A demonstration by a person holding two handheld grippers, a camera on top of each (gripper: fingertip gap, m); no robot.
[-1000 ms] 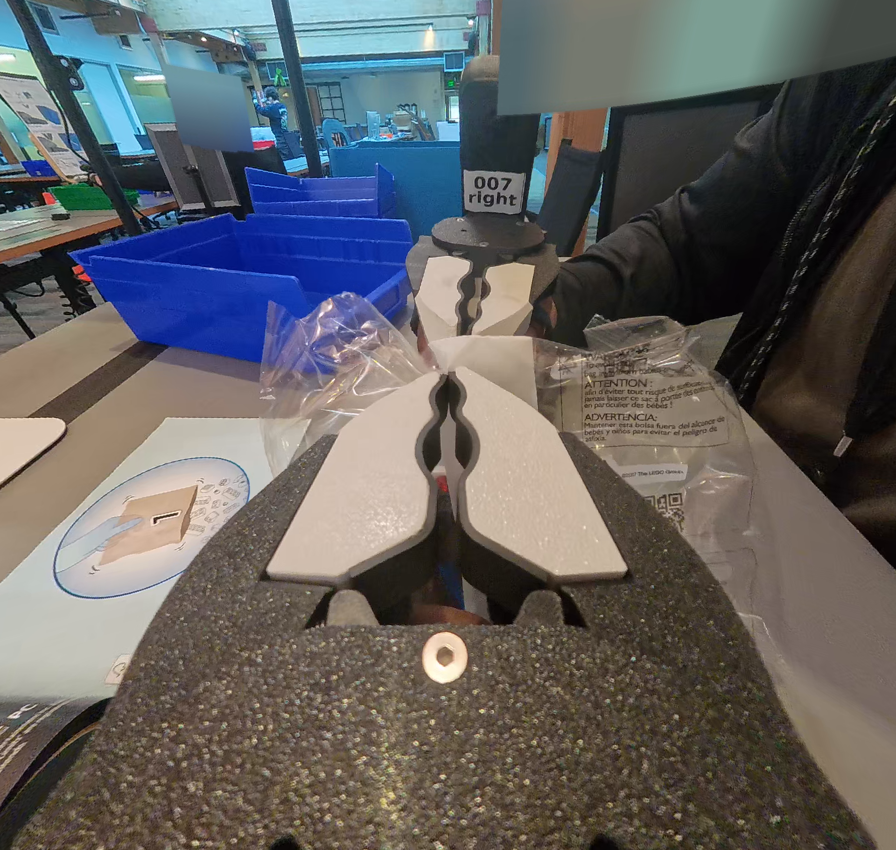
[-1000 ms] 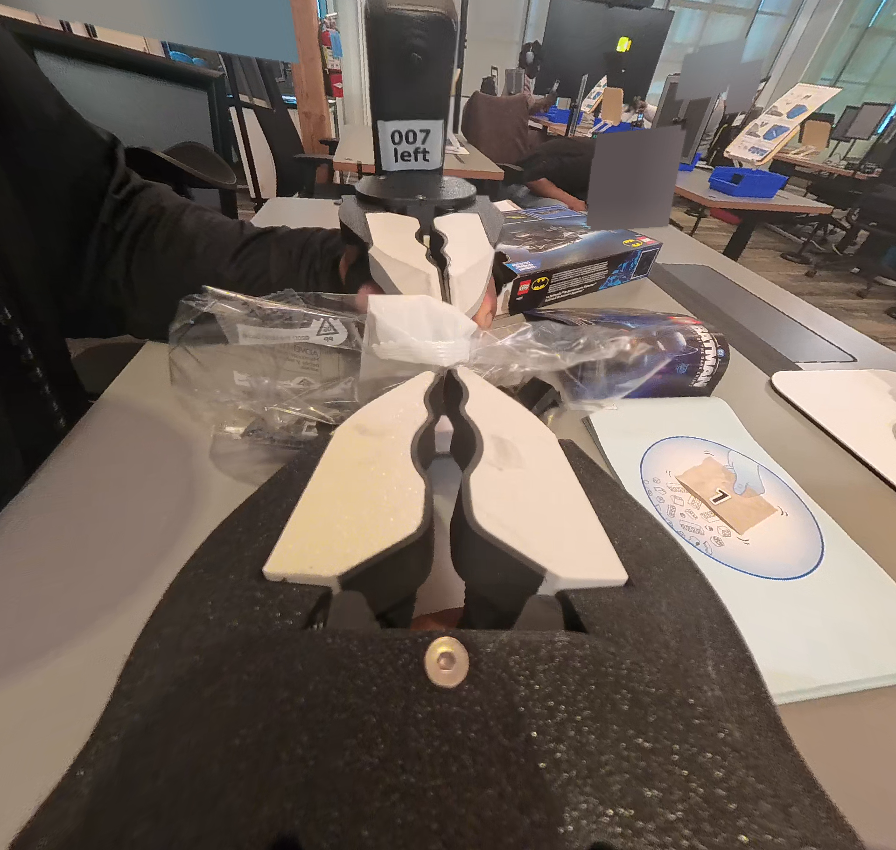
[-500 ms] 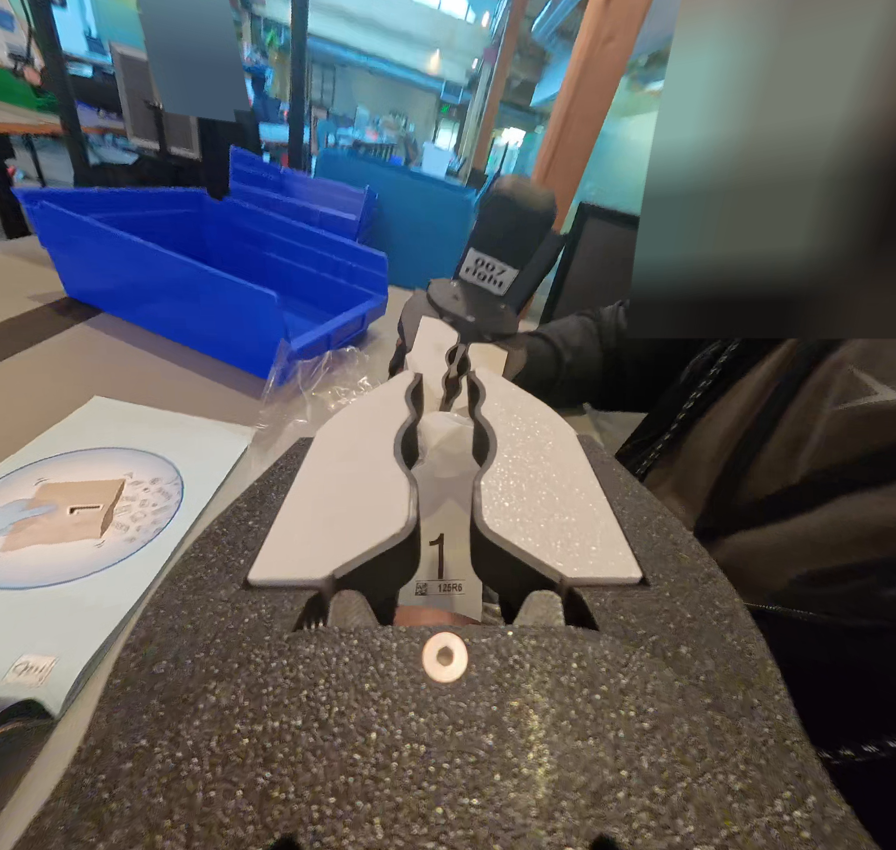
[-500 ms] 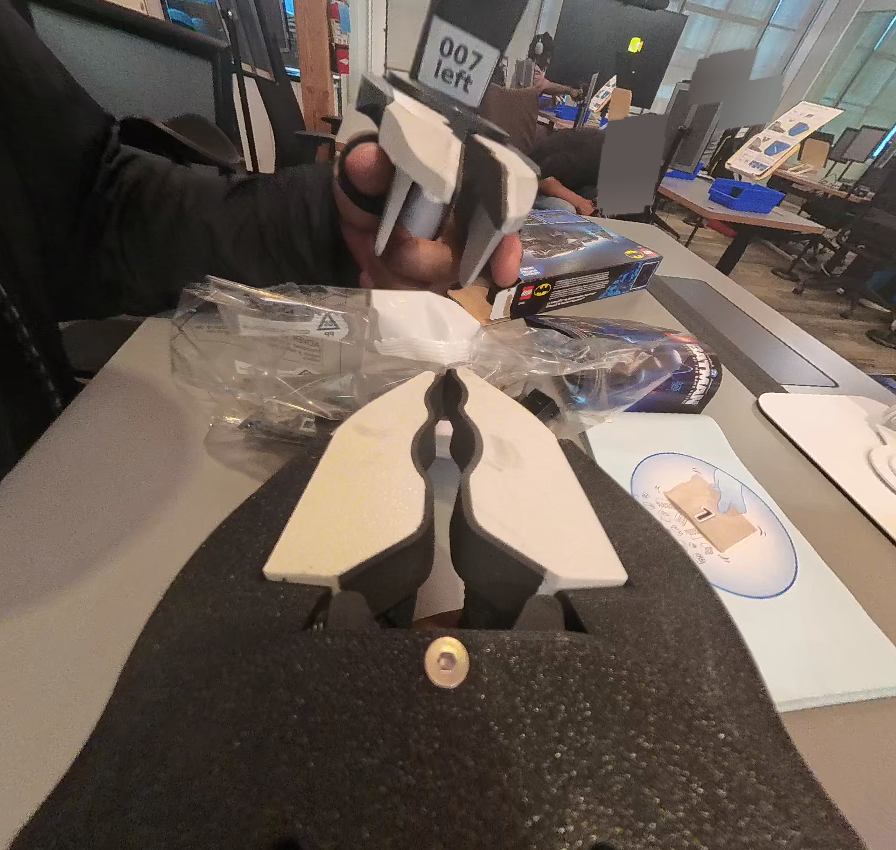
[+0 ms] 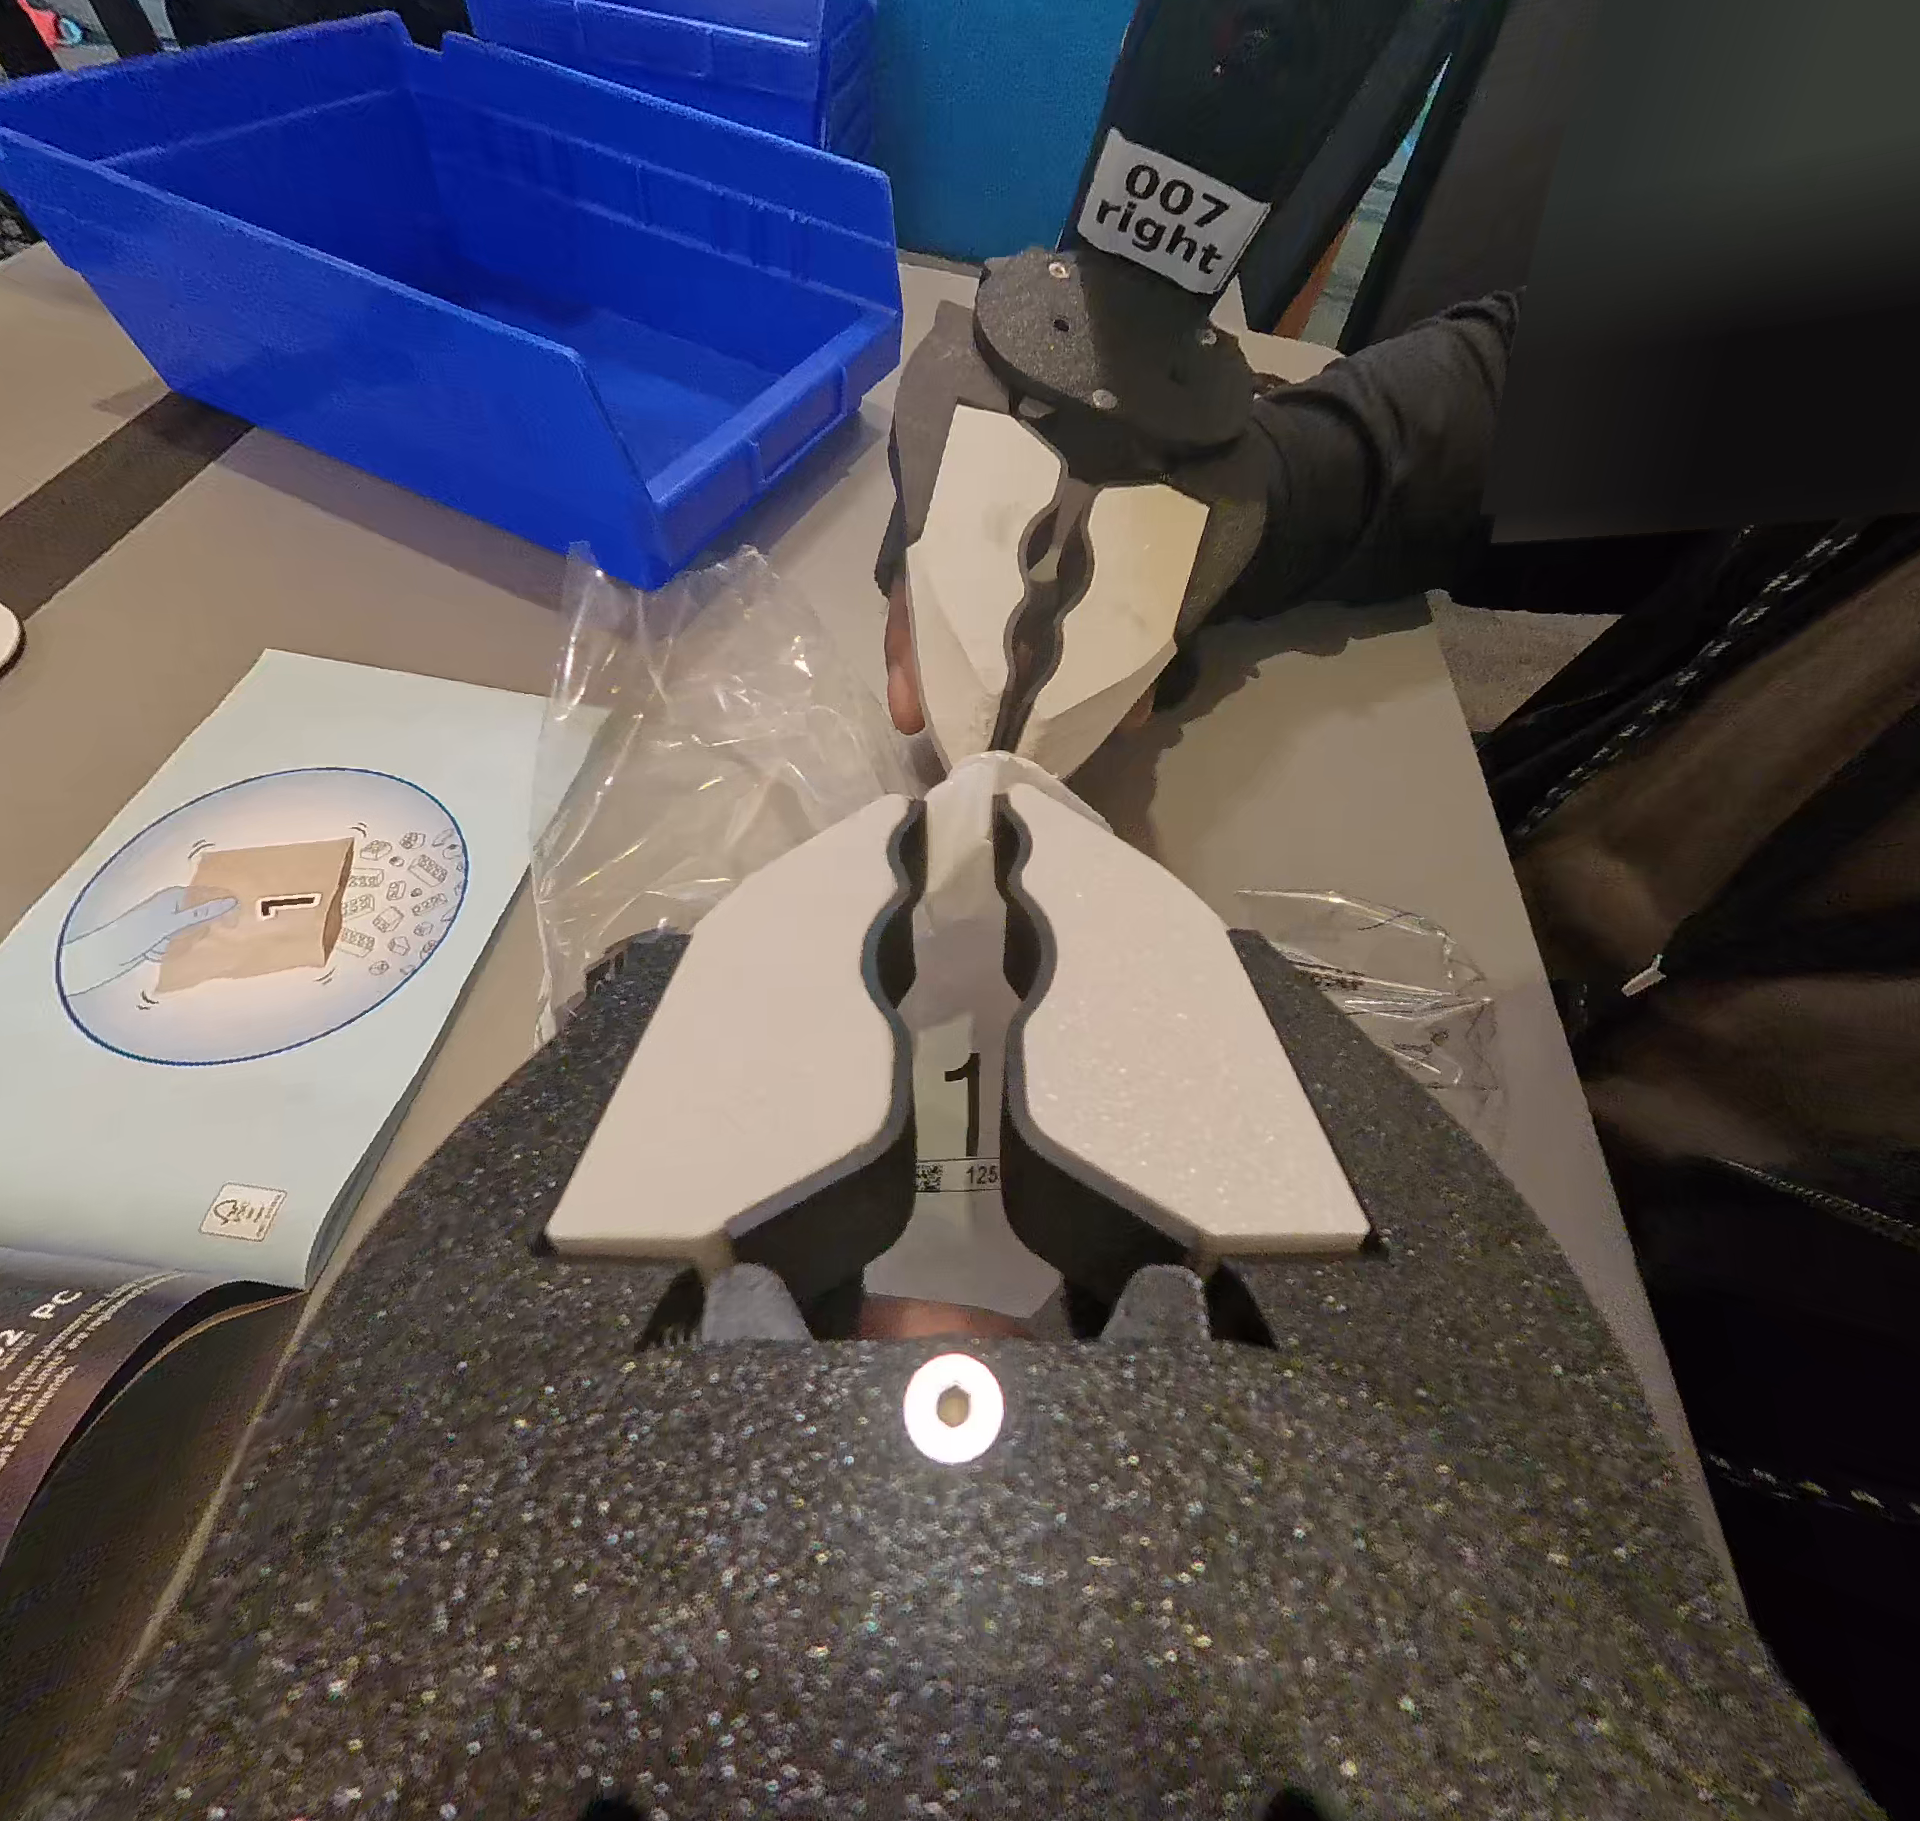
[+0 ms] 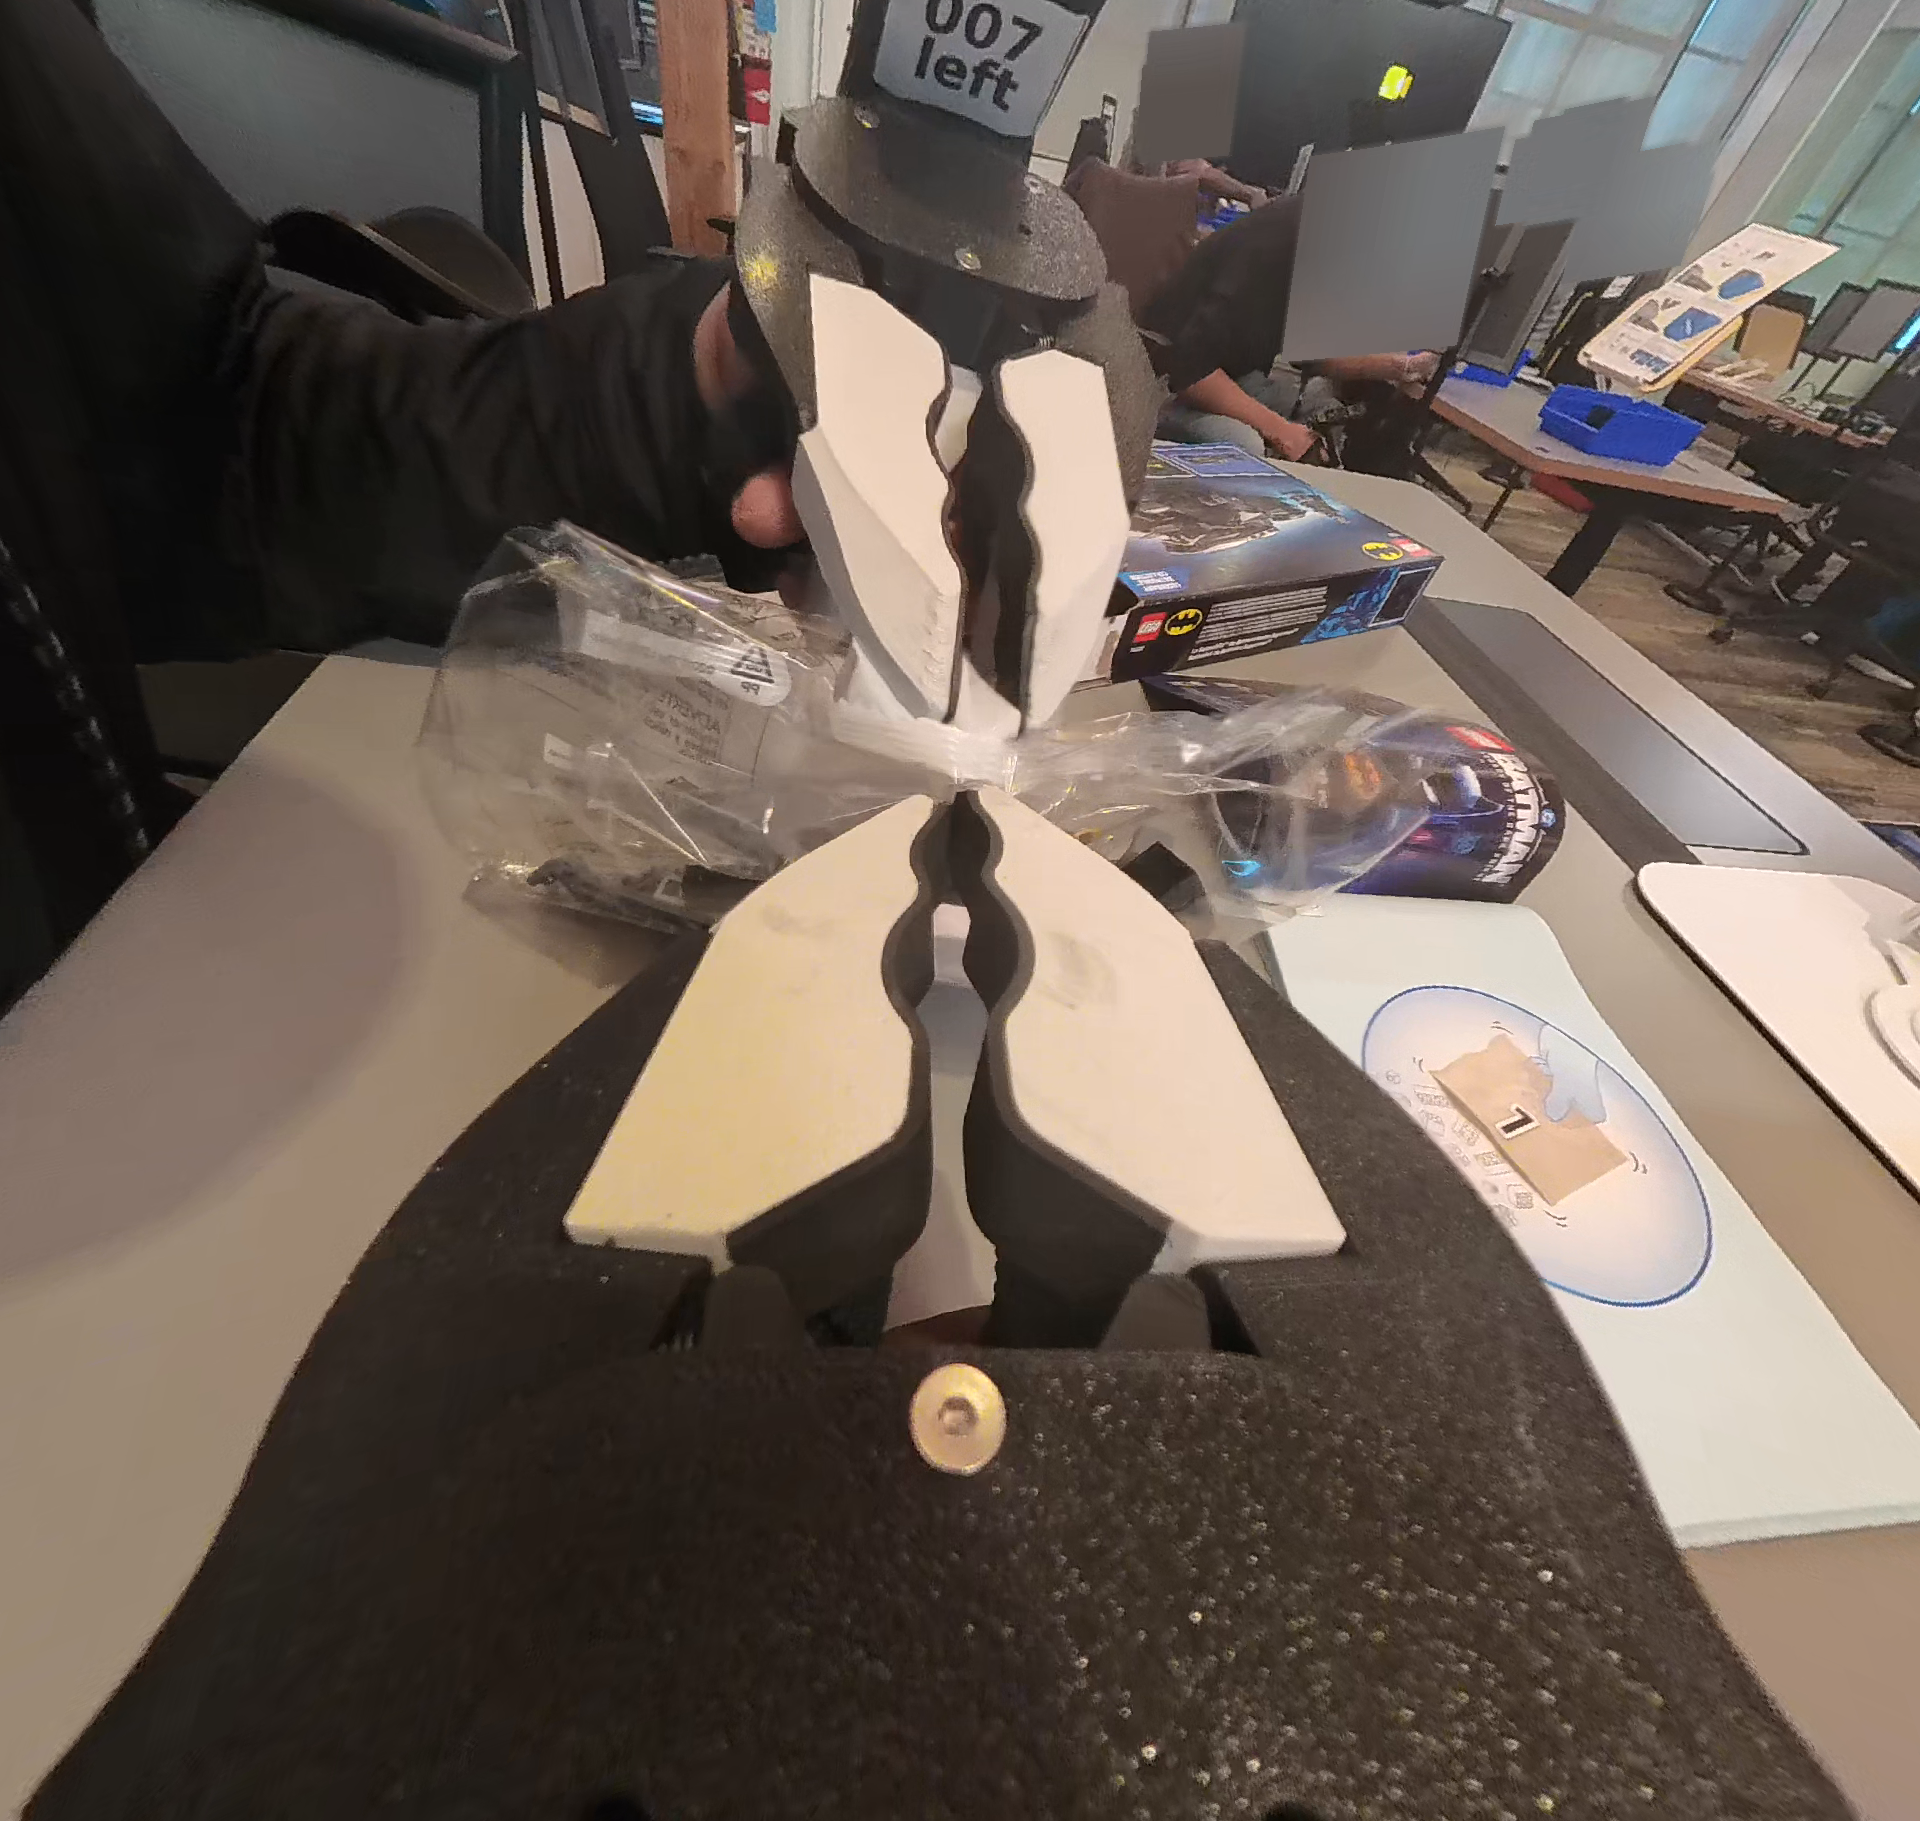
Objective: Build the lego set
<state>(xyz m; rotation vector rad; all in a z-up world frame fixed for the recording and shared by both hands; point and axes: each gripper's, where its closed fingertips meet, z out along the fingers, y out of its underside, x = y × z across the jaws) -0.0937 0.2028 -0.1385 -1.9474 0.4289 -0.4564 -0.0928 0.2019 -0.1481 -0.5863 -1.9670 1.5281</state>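
Left gripper point(image 5: 958, 807): fingers stand a little apart, with the white middle band of a clear plastic bag point(image 5: 707, 732) running up between them; from these views I cannot tell whether the pads press on it. Right gripper point(image 6: 961, 803): fingers drawn together, clamped on the bunched white band of the same bag at their tips. In the left wrist view the right gripper comes down from the upper centre of the frame, its tips meeting the left gripper's tips over the bag. In the right wrist view the left gripper hangs tip-down from the upper centre, held by a hand in a black sleeve point(image 6: 395, 462). The bag lies across the grey table point(image 6: 208, 1044) at mid-frame in the right wrist view, its clear ends spreading to either side of the pinch; small dark pieces point(image 6: 582, 878) sit in its left end. Just right of the bag, a dark printed booklet point(image 6: 1455, 826); behind it, a dark printed box point(image 6: 1278, 576). A pale blue booklet point(image 5: 239, 940) lies open at the left of the left wrist view. A blue bin point(image 5: 436, 296) stands at upper left, with a second blue bin point(image 5: 665, 15) behind it.
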